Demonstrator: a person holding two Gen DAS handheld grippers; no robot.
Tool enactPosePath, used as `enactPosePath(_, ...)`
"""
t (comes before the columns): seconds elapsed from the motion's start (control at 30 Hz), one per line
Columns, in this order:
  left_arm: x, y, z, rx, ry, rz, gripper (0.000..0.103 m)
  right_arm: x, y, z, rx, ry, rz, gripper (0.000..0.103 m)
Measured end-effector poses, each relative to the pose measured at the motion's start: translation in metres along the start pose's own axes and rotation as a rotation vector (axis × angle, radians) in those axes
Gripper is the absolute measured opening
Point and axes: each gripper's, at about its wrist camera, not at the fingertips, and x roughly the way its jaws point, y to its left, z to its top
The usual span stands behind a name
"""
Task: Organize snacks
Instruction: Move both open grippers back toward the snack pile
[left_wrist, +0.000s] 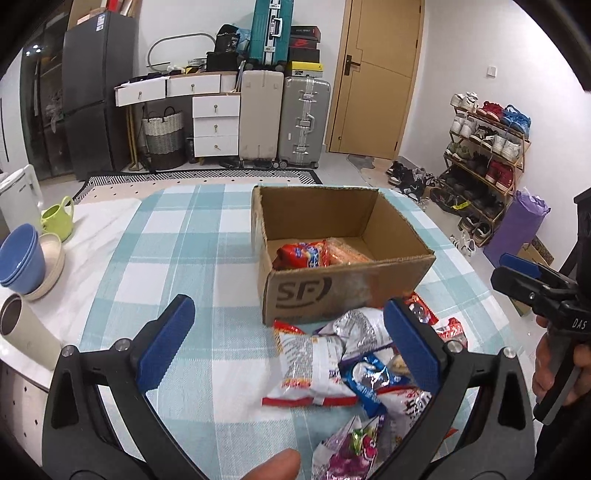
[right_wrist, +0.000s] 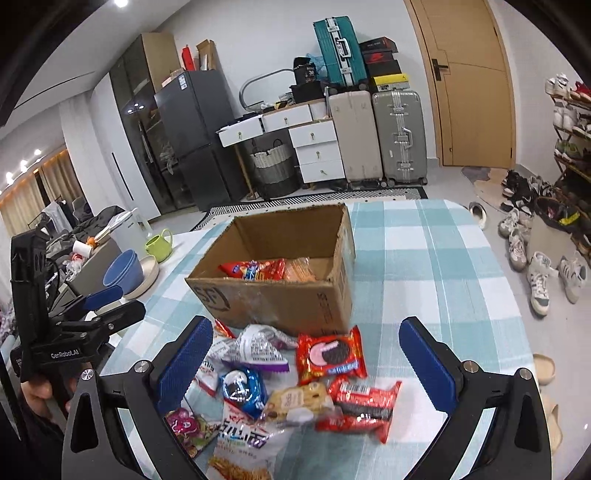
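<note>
A brown cardboard box (left_wrist: 343, 291) (right_wrist: 273, 299) stands open on the checked tablecloth. A red snack pack (left_wrist: 303, 254) (right_wrist: 255, 268) and an orange pack (right_wrist: 300, 268) lie inside. A pile of snack packs lies in front of the box: a red cookie pack (right_wrist: 330, 355), a blue pack (left_wrist: 373, 376) (right_wrist: 243, 387), a white and red bag (left_wrist: 314, 365), a silver bag (right_wrist: 260, 345). My left gripper (left_wrist: 290, 339) is open above the left of the pile. My right gripper (right_wrist: 306, 363) is open above the pile, empty.
Blue bowls (left_wrist: 20, 258), a beige bowl (left_wrist: 50, 266), a green mug (left_wrist: 59, 218) and a beige tumbler (left_wrist: 26, 332) stand on the table's left. A white kettle (left_wrist: 18, 195) is behind them. Suitcases, drawers and a shoe rack (left_wrist: 487, 155) stand across the room.
</note>
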Motion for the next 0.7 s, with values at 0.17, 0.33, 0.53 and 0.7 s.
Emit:
enactPosePath(0.17, -0.013, 0.001, -0.017, 0.002, 0.015, 0.029, 0.102, -0.003, 0.003, -0.016, -0.013, 0.024, -0.006, 0.102)
enactPosePath(0.33, -0.015, 0.003, -0.030, -0.015, 0.046, 0.035, 0.102, 0.001, 0.008, -0.034, -0.032, 0.052, 0.015, 0.102)
enactPosePath(0.53, -0.005, 0.005, -0.049, -0.049, 0.084, 0.009, 0.102, 0.003, 0.012, -0.048, -0.036, 0.046, -0.018, 0.102)
enactPosePath(0.7, 0.000, 0.006, -0.060, -0.065, 0.109, -0.029, 0.102, 0.003, 0.012, -0.062, 0.014, 0.060, 0.059, 0.102)
